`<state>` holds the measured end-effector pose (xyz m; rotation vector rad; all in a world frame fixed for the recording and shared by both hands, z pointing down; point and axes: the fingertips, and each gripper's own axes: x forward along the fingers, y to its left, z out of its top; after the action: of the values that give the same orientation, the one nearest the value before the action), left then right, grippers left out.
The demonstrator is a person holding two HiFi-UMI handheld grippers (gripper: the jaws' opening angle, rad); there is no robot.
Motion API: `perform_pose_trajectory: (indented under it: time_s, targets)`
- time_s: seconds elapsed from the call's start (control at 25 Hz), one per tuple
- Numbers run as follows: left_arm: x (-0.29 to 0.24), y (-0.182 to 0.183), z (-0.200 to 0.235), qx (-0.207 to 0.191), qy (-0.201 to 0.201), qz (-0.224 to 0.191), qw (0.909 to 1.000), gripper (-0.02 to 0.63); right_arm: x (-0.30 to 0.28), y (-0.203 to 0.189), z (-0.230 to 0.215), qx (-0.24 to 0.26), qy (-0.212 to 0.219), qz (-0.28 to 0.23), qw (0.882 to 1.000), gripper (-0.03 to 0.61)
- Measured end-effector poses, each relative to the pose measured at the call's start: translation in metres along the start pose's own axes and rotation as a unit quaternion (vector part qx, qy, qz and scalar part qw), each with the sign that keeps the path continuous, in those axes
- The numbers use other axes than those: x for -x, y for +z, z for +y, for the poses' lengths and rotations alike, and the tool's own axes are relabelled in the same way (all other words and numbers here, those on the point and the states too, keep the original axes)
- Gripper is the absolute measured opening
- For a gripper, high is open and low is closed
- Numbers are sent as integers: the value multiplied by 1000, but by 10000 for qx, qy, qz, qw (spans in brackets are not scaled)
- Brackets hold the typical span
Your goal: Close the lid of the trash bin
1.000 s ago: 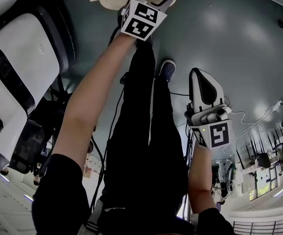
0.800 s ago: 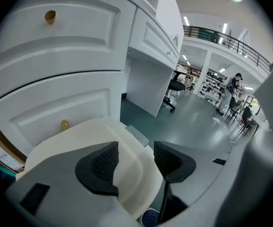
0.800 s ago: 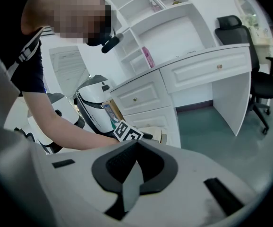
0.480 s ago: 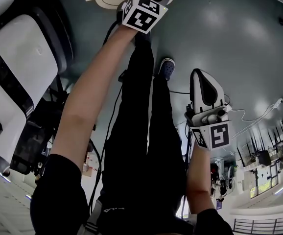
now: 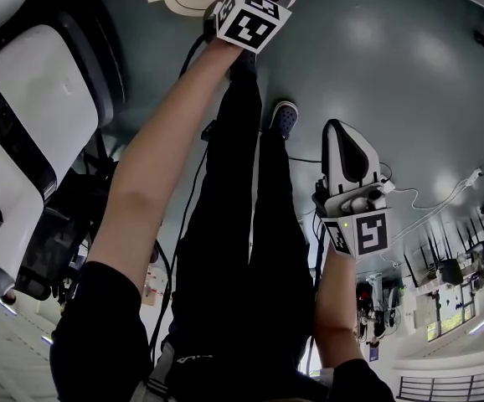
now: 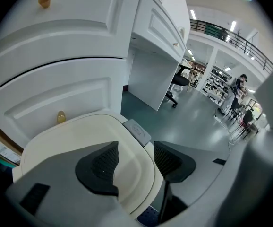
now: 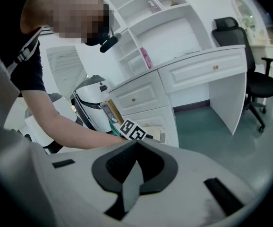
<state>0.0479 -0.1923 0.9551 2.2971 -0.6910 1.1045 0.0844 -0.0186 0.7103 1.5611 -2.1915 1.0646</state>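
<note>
Pointing at lid [image 6: 80, 136], left gripper [image 6: 135, 156] jaws apart

Between the black, finely ribbed fingers [image 6: 104, 164] of the left gripper [image 6: 136, 156] the bin lid [image 6: 132, 178] is cream, with a grey tab [image 6: 136, 130] just beyond them. Farther past the fingertips the cupboard [image 6: 80, 89] is white with a brass-coloured knob [image 6: 61, 117], and the floor [image 6: 198, 122] is grey-green.

Left arm [image 5: 154, 174]: you hold it stretched far forward, forearm bare.
Left gripper [image 6: 135, 161]: angled downward at the end of your reach, jaws apart.
Right arm [image 5: 334, 296]: bent, kept close to your side.
Right gripper [image 7: 135, 150]: jaws together, nothing between them.
</note>
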Motion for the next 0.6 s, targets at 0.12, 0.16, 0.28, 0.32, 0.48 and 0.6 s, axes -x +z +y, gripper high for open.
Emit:
perform_pose_trajectory:
  time_s: [0.12, 0.16, 0.28, 0.32, 0.48, 0.6]
  targets:
    - [8, 11, -3, 245, -55, -195, 9995, 241, 4, 9, 3, 77, -47, -86, 9999, 5]
    - [14, 17, -6, 269, -84, -339, 9990, 241, 6, 13, 4, 89, -62, -134, 9999, 6]
    - [42, 40, -17, 273, -160, -781, 9964, 241, 15, 26, 10, 134, -91, -239, 9996, 6]
    - [55, 47, -20, 313, -174, -923, 9951, 241, 19, 30, 12, 176, -105, -251, 9995, 6]
    - [135, 88, -21, 736, 51, -1738, 9820, 241, 36, 60, 24, 463, -102, -456, 9978, 6]
    - [213, 110, -35, 861, 104, -2261, 9702, 241, 54, 86, 42, 494, -70, -702, 9963, 6]
